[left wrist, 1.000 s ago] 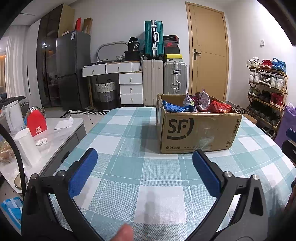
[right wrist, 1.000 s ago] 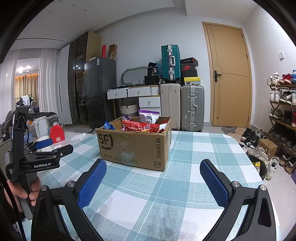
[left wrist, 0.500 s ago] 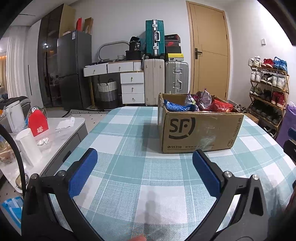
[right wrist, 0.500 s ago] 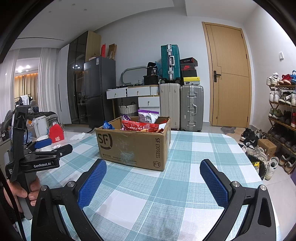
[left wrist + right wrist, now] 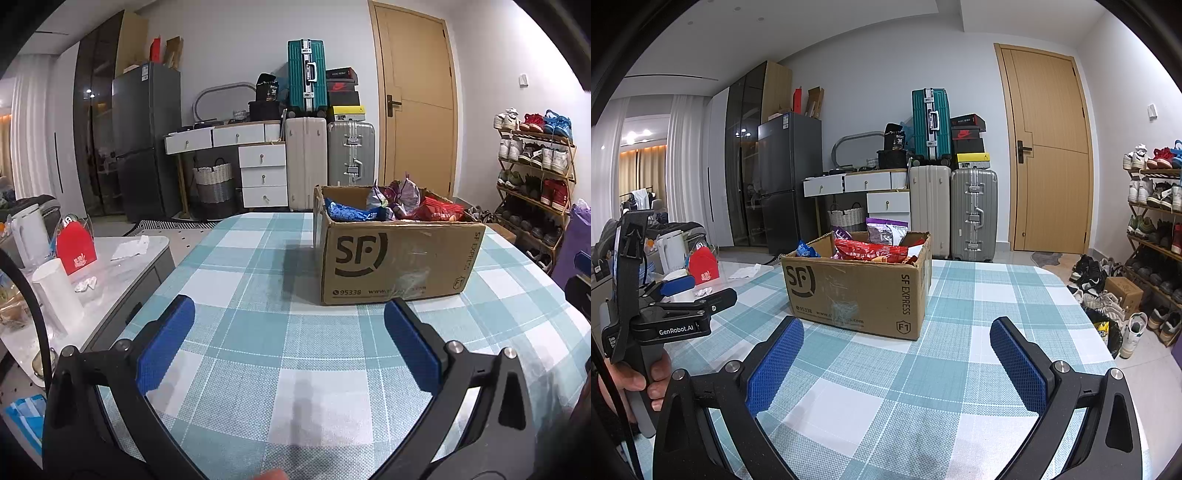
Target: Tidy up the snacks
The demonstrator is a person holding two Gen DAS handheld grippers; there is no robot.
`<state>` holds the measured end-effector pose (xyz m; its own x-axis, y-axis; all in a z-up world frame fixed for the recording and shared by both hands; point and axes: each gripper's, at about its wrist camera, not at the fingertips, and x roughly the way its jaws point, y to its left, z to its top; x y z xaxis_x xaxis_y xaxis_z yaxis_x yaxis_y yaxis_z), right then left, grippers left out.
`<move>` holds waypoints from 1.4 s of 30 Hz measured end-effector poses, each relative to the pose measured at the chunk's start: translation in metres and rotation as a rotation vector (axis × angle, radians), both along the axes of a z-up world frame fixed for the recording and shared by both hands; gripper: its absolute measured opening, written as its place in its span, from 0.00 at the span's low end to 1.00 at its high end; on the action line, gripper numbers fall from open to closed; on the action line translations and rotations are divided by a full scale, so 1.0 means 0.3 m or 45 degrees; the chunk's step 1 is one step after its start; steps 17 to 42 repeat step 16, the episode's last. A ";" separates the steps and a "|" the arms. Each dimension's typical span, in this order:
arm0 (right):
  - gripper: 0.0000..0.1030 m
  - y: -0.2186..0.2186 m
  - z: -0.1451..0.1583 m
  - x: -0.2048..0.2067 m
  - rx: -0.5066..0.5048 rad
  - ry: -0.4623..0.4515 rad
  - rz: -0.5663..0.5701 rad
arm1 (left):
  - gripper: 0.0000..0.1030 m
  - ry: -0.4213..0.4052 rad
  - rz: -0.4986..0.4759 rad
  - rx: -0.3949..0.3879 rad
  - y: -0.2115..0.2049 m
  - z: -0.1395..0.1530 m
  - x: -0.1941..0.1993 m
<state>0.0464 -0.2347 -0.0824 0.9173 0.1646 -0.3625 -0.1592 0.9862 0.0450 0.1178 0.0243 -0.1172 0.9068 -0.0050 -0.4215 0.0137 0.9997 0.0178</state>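
Left wrist view: cardboard box [image 5: 397, 258] of snack bags [image 5: 391, 206] stood ahead, slightly right of left gripper [image 5: 291, 332]; both grippers wide, empty; right gripper [image 5: 897, 354] similarly near.

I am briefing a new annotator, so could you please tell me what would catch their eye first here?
First, the cardboard box printed "SF", standing on the checked tablecloth, packed with snack bags. Near the lens, the open blue-padded right hand-held gripper and left hand-held gripper hang empty. Behind, stacked suitcases stand beside a wooden door.
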 end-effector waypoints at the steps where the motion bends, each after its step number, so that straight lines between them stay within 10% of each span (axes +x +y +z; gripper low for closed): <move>1: 1.00 0.000 0.000 0.000 0.000 0.000 0.000 | 0.99 0.001 0.016 0.002 0.001 0.000 -0.001; 42: 1.00 0.000 0.001 0.001 -0.001 0.001 0.000 | 0.99 0.013 0.005 -0.011 0.017 -0.011 0.010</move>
